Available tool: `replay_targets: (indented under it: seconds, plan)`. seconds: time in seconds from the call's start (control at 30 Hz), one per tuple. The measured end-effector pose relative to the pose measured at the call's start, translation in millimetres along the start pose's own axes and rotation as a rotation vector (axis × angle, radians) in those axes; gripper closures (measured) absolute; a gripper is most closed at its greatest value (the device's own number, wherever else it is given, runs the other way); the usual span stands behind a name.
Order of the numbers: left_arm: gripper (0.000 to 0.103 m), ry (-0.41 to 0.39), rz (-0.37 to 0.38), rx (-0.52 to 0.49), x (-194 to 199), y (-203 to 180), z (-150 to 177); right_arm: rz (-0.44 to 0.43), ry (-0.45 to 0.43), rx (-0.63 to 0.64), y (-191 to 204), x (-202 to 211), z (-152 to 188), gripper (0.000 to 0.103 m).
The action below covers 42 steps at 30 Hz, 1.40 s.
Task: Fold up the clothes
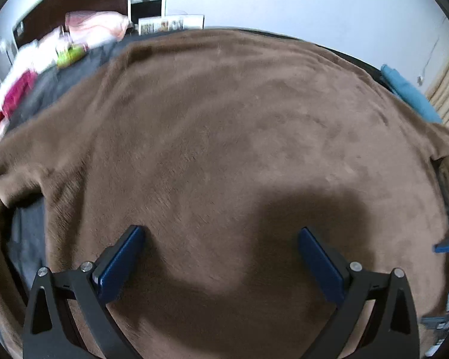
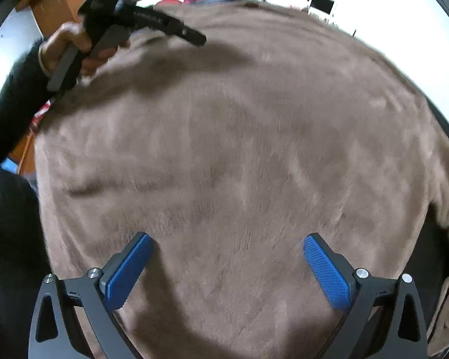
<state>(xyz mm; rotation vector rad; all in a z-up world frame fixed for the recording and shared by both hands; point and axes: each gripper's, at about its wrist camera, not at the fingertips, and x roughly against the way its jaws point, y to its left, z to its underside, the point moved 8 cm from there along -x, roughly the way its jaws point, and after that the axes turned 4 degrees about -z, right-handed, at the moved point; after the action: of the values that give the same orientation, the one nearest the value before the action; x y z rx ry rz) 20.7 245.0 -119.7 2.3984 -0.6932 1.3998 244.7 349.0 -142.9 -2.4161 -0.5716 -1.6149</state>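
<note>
One brown fleece garment point(image 1: 224, 137) spread flat across the bed point(image 1: 71, 74), reaching its far edge, two grippers over it, left gripper point(image 1: 221, 236) fingers wide apart holding nothing, right gripper point(image 2: 227, 245) likewise apart, one hand point(image 2: 71, 48) gripping the left tool's handle.

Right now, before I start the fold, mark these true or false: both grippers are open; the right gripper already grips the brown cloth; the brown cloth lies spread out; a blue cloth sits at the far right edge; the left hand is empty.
1. Both grippers are open. True: the left gripper and the right gripper each show a wide gap.
2. The right gripper grips the brown cloth. False: nothing sits between its pads.
3. The brown cloth lies spread out. True.
4. A blue cloth sits at the far right edge. True.
5. The left hand is empty. False: it holds the left gripper's handle.
</note>
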Motion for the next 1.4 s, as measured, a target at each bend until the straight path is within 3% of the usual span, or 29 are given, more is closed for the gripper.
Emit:
replay_targets:
  seconds: [0.33, 0.5, 0.67, 0.77, 0.93, 1.0, 1.07, 1.17, 1.4]
  plan:
    - [0.000, -0.009, -0.036, 0.012, -5, -3, 0, 0.027, -0.110, -0.039, -2, 8, 14, 0.000]
    - [0.000, 0.013, -0.001, 0.046, 0, -7, -4, 0.043, -0.153, -0.069, -1, 15, 16, 0.000]
    - [0.000, -0.010, 0.048, 0.017, 16, -34, -10, 0.032, -0.196, -0.159, -9, 33, 18, 0.000]
    - [0.000, -0.027, 0.087, -0.015, 24, -56, -15, 0.077, -0.261, -0.266, -35, 57, 26, 0.000]
    - [0.000, -0.024, 0.139, -0.035, 23, -85, -21, 0.259, -0.370, -0.487, -98, 107, 65, 0.000]
    - [0.000, -0.017, 0.148, -0.028, 20, -91, -21, 0.342, -0.397, -0.552, -121, 125, 84, 0.005]
    - [0.000, -0.010, 0.159, -0.018, 16, -95, -22, 0.411, -0.413, -0.605, -141, 135, 99, 0.019]
    - [0.000, -0.001, 0.169, -0.002, 11, -99, -21, 0.491, -0.403, -0.652, -163, 143, 114, 0.035]
    - [0.000, -0.001, 0.128, 0.004, -1, -99, -16, 0.597, -0.325, -0.653, -195, 145, 137, 0.038]
